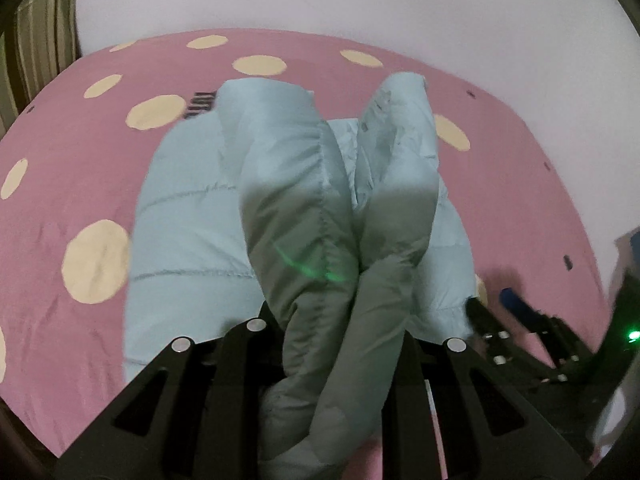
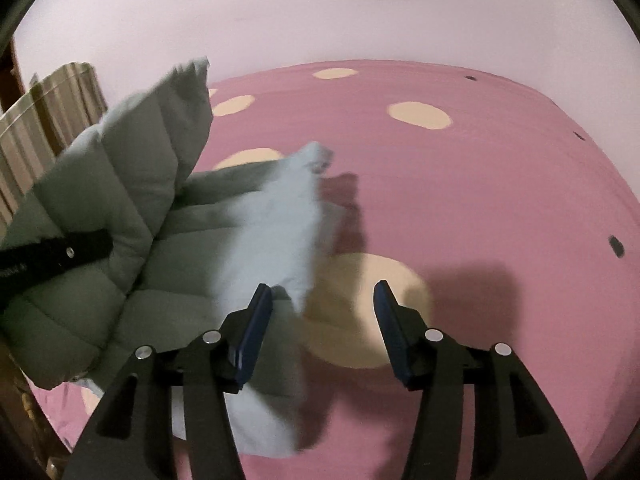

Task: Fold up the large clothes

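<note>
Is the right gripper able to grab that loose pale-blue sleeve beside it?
Probably yes: the right gripper is open, and the sleeve lies against its left finger with nothing between them.

The left wrist view is taken low and close behind the bunched pale-blue jacket (image 1: 328, 216), facing across the pink dotted bedsheet (image 1: 500, 168) toward the wall. The right wrist view is angled down at the same sheet; the jacket is shared, filling its left half.
</note>
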{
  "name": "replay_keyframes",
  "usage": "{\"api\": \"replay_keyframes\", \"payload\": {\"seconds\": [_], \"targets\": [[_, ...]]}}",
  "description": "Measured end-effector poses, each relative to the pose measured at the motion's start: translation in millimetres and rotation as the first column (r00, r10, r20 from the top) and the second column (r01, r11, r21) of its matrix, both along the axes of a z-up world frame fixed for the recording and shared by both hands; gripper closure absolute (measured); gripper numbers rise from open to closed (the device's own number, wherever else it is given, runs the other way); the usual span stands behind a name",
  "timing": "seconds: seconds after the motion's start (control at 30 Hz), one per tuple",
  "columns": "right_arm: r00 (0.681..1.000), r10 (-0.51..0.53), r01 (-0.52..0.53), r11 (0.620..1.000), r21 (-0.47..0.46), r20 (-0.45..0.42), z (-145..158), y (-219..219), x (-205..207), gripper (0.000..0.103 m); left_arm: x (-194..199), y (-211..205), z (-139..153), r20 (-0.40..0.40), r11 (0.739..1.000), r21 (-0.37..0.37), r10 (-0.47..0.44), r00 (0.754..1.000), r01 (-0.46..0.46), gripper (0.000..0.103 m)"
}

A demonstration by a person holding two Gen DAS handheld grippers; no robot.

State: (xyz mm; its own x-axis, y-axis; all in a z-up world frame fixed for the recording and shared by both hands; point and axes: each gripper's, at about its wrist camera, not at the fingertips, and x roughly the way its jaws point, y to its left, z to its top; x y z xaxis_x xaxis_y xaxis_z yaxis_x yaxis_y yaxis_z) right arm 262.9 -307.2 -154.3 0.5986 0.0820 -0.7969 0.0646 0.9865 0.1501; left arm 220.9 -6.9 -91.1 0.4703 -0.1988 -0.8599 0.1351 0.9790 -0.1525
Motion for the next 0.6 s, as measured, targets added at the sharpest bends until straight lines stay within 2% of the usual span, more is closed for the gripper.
{"api": "replay_keyframes", "payload": {"seconds": [0.3,0.4,0.6], "targets": [[0.997,-0.068,0.068,0.998,0.013,-0.042,-22,-49,-6,0.050,-7,-58,-34,0.029,0.993,0.115,-0.019,0.999,0.015,0.086],[0.996,-0.080,0.081,0.997,0.020,-0.046,-24,-58,-8,0.050,-7,-63,-39,0.043,0.989,0.146,-0.026,0.999,0.019,0.085],[0.996,-0.085,0.086,0.996,0.030,-0.041,-24,-62,-17,0.050,-14,-76,-33,0.045,0.991,0.126,-0.040,0.998,0.034,0.069]]}}
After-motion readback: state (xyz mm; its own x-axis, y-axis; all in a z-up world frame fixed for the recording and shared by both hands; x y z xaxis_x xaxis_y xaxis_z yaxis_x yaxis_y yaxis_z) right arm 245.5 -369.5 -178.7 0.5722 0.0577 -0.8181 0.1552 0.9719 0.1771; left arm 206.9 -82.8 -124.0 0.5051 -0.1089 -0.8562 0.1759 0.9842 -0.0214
